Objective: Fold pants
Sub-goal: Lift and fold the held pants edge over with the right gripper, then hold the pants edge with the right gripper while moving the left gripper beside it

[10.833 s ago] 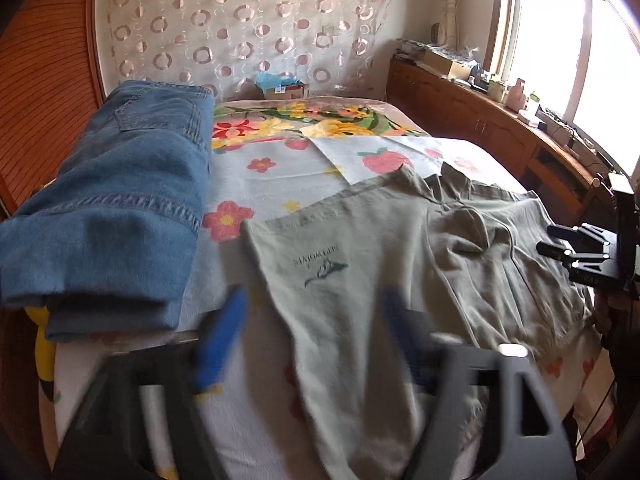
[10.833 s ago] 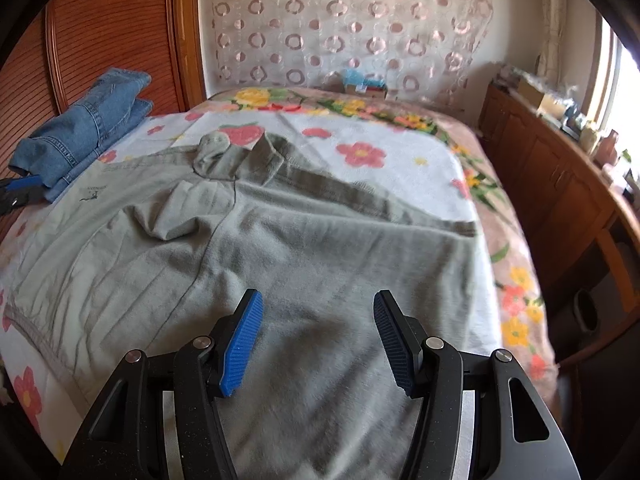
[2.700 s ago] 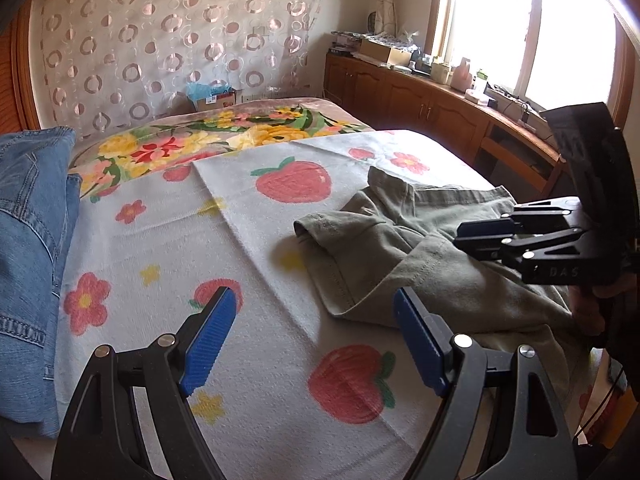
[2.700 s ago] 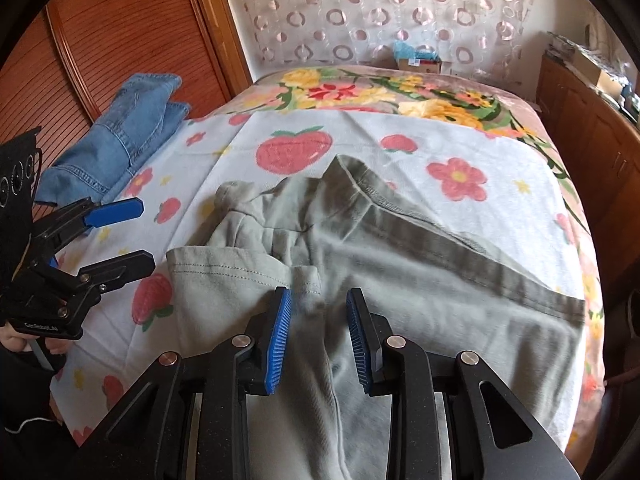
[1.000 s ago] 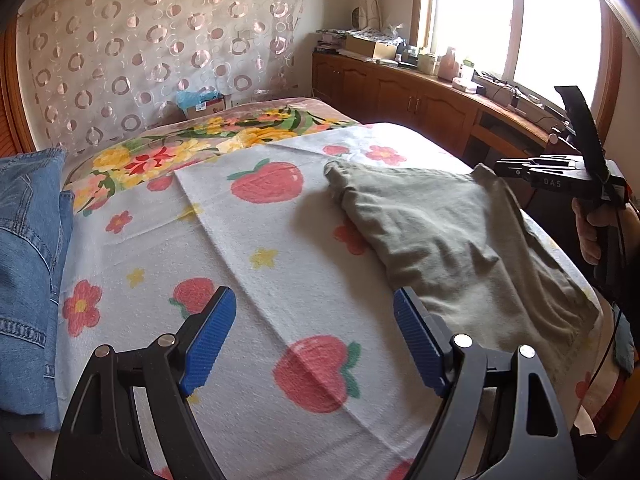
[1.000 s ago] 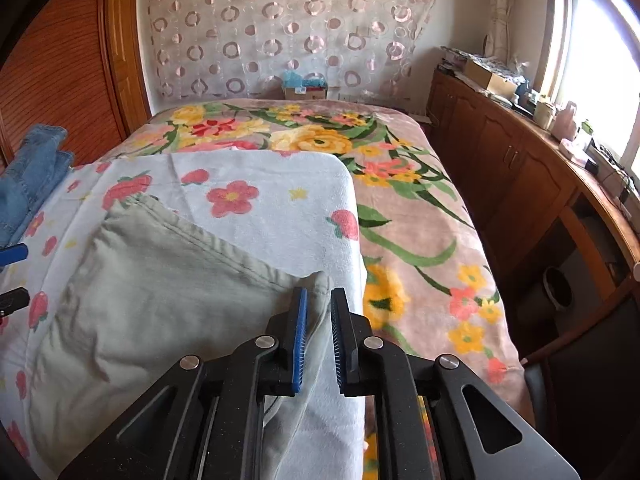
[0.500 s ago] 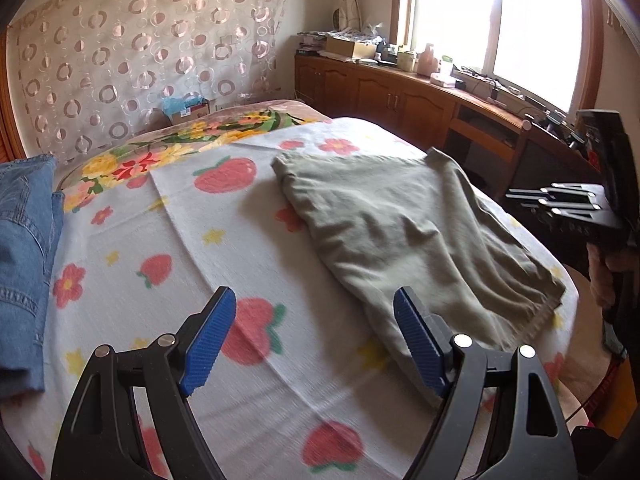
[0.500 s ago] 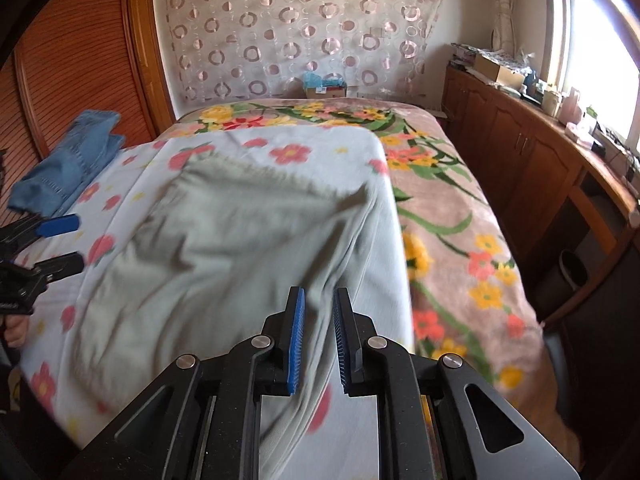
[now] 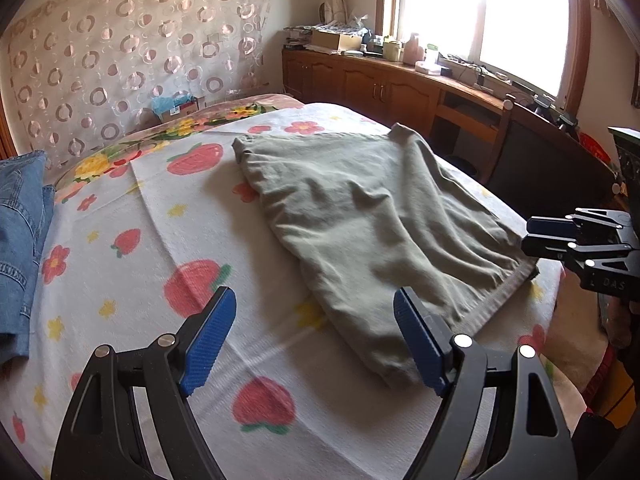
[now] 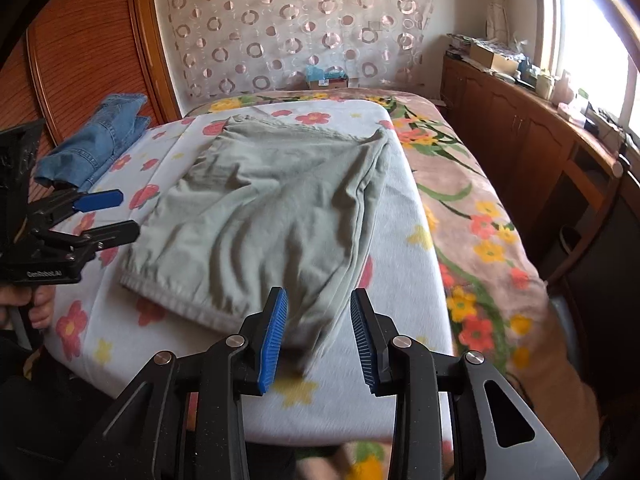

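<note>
Both claws hang over the near end of the bed (image 10: 404, 412). Right claw (image 10: 319, 334): its blue pads have just been opening and now stand a moderate way apart; the near corner of the folded grey-green pants (image 10: 272, 204) lies between them, blurred, and neither pad presses on it. Left claw (image 9: 315, 340): jaws wide, nothing between them, above the strawberry-and-flower sheet (image 9: 160, 264) just beside the pants' near hem. In the right wrist view that claw shows at the left edge, with a hand (image 10: 38, 304) gripping its handle. The pants lie flat but wrinkled on the sheet, toward the bed's window side. Folded blue jeans (image 10: 96, 140) rest at the far left of the bed, well apart from the pants, next to a wooden wall panel (image 10: 92, 48).
</note>
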`<state>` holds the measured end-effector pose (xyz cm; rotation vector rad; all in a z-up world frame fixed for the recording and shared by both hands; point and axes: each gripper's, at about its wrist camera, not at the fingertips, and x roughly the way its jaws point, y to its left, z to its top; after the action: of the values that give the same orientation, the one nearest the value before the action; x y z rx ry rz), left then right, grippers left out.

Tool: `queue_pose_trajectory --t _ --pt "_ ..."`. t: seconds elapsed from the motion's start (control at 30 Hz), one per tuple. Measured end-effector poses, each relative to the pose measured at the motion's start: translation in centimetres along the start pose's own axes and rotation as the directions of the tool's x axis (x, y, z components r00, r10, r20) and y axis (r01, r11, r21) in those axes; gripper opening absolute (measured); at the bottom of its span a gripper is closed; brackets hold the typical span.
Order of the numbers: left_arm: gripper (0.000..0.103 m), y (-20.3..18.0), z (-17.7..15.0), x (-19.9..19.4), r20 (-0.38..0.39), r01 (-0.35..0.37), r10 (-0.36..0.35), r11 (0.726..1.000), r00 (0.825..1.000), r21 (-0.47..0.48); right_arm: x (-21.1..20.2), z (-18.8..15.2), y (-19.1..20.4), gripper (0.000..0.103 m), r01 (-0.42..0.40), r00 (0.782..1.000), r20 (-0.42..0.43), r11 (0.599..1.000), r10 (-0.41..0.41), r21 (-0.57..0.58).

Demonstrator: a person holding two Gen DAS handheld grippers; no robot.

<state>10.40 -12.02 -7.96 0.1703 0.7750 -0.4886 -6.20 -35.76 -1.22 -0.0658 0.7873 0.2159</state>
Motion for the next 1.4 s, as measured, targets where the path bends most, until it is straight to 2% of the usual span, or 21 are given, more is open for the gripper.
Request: queue_pose_trajectory --t 0.1,0.27,0.33,0.4,0.43,0.6,0.77,0.93,0.97,1.03,1.13,1.23,1.4 --pt "0.082 -0.7 -0.4 -0.2 -0.002 0.000 0.000 1.000 1.000 0.008 -0.2 -0.6 0.3 0.034 -0.045 0.999 -0.002 0.999 0.045 0.004" --pt "0.082 -1.1 -0.9 0.2 -0.016 0.001 -0.001 1.000 1.000 0.006 0.5 -0.9 -0.3 0.034 -0.046 0.998 -0.029 0.998 0.047 0.040" --pt "0.082 -1.1 -1.1 0.4 -0.021 0.003 -0.003 1.000 1.000 0.005 0.6 -0.7 -0.2 0.022 -0.046 0.999 -0.025 0.998 0.047 0.045" --pt "0.082 -1.2 -1.1 0.5 -0.023 0.003 -0.003 1.000 1.000 0.002 0.5 -0.6 0.2 0.019 -0.050 0.999 -0.016 0.998 0.050 0.038" --pt "0.082 -1.1 -1.1 0.4 -0.023 0.005 -0.005 1.000 1.000 -0.001 0.3 -0.5 0.2 0.014 -0.053 0.999 -0.007 0.998 0.053 0.036" --pt "0.082 -1.1 -1.0 -0.1 -0.008 0.005 -0.005 1.000 1.000 0.005 -0.7 -0.8 1.2 0.010 -0.054 0.998 0.021 0.998 0.054 0.013" --pt "0.082 -0.8 -1.0 -0.4 -0.001 0.006 -0.006 1.000 1.000 -0.002 -1.4 -1.2 1.9 0.010 -0.048 0.999 0.015 0.999 0.048 -0.012" --pt "0.082 -0.7 -1.1 0.0 -0.015 0.006 -0.006 1.000 1.000 -0.004 -0.9 -1.8 1.3 0.010 -0.051 0.999 -0.006 0.998 0.051 0.023" --pt "0.082 -0.7 -1.0 0.0 -0.017 0.005 -0.005 1.000 1.000 -0.005 -1.0 -1.6 1.2 0.012 -0.047 0.999 -0.002 0.999 0.047 0.024" --pt "0.082 -0.6 -1.0 0.2 -0.023 0.006 -0.006 1.000 1.000 -0.007 -1.2 -1.3 1.2 0.024 -0.015 1.000 0.012 1.000 0.014 0.018" --pt "0.082 -0.5 -1.1 0.5 -0.032 0.007 -0.007 1.000 0.999 -0.003 -1.2 -1.0 1.1 0.029 -0.022 0.999 0.038 0.999 0.021 0.031" --pt "0.082 -0.6 -1.3 1.2 -0.056 0.005 -0.005 1.000 0.998 -0.001 -0.5 -1.0 1.0 0.032 -0.026 0.999 0.039 0.998 0.024 0.052" --pt "0.082 -0.6 -1.5 1.7 -0.081 0.003 -0.003 1.000 0.997 0.001 1.3 -1.7 1.0 0.032 -0.024 1.000 -0.005 0.998 0.024 0.057"
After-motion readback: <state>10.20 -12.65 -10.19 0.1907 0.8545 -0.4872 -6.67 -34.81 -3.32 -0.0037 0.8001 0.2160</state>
